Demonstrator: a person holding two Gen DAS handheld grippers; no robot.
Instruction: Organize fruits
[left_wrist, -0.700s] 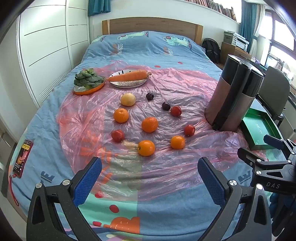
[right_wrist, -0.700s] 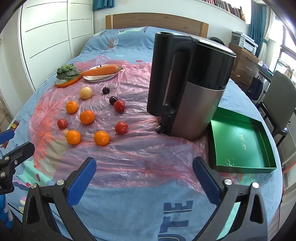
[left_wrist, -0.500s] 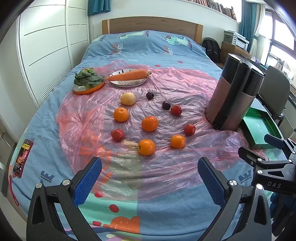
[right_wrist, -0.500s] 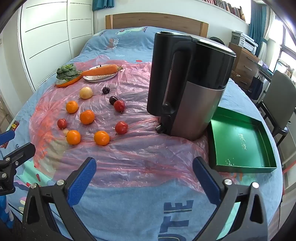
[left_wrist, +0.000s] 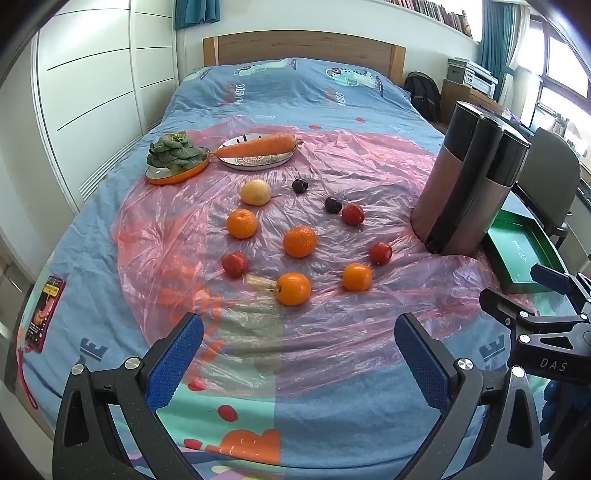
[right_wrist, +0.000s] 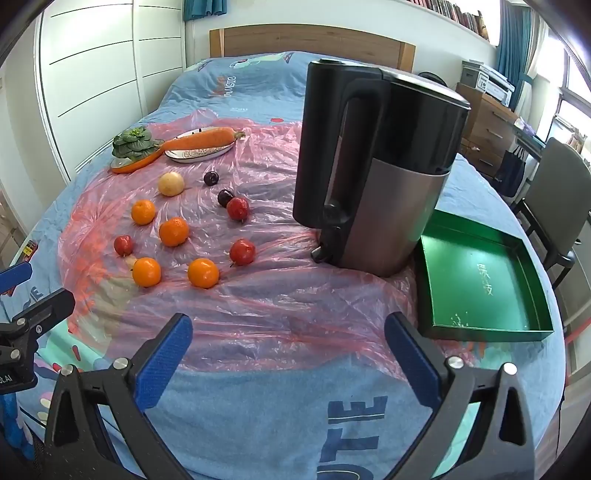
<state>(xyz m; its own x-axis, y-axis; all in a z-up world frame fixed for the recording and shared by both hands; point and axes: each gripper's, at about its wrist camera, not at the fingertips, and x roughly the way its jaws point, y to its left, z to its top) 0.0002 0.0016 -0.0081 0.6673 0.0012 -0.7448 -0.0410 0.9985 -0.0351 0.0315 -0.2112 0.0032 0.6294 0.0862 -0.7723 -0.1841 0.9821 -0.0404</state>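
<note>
Fruit (left_wrist: 299, 241) lies scattered on pink plastic (left_wrist: 332, 332); left claw (left_wrist: 298, 354) and right claw (right_wrist: 288, 350) both spread apart, empty.

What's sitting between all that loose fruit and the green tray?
A tall black-and-silver kettle-like appliance stands between the fruit, such as the nearest red one, and the green tray. The right wrist view shows it best.

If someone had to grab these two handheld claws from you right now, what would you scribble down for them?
Left gripper: open, empty, hovering over the bed's near edge.
Right gripper: open, empty, same height, near the green tray.
Fruit: four oranges, four red fruits, two dark plums and one pale round fruit lie loose on the pink plastic sheet, left of the kettle.
Done: nothing sorted; tray empty.
Left: all of it; where the fruit goes is a guess, probably the tray.
</note>
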